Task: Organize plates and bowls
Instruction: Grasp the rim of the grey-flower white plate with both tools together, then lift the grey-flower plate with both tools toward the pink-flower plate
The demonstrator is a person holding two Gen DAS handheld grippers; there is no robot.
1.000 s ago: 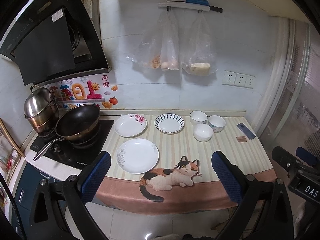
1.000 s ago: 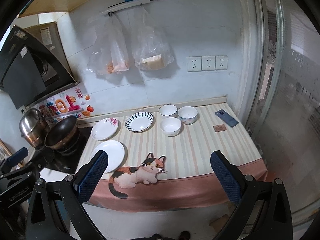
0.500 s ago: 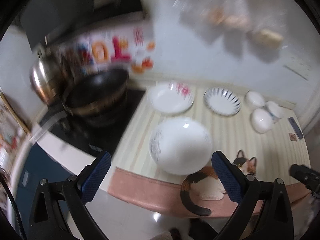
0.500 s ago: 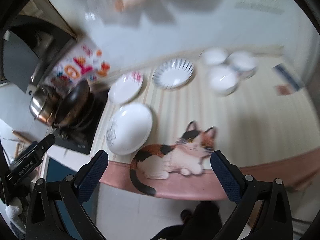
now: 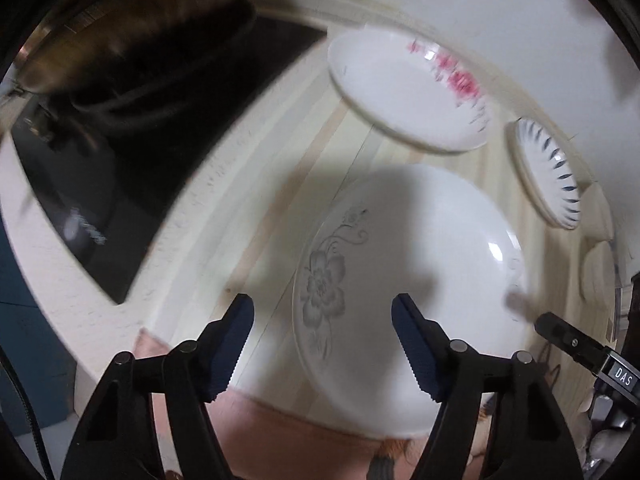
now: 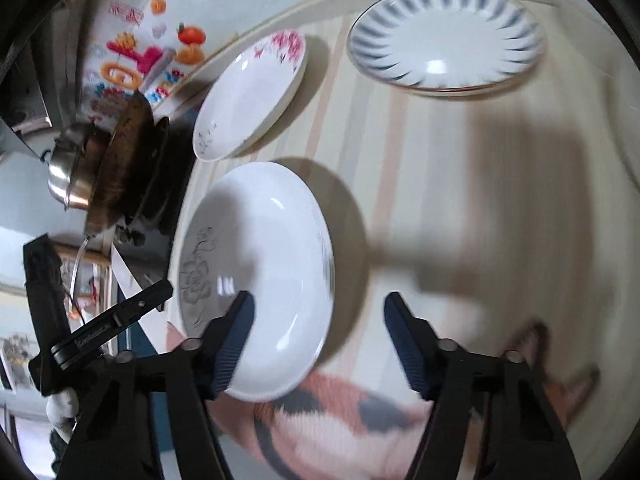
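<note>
While both sets of jaws have just been closing partway, still apart and empty, the left gripper (image 5: 322,316) and right gripper (image 6: 316,312) straddle opposite rims of the grey-flowered plate (image 5: 408,280) beside the stove (image 5: 132,160), probably to lift it.

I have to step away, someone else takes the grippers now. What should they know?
Left gripper: jaws just closing, nothing gripped, astride the left rim of the grey-flower plate.
Right gripper: also closing, empty, over that plate's right rim.
Pink-flower plate and striped plate lie behind, separate.
Done: nothing stacked.
Left: stack plates, then the bowls, mostly out of view.
</note>
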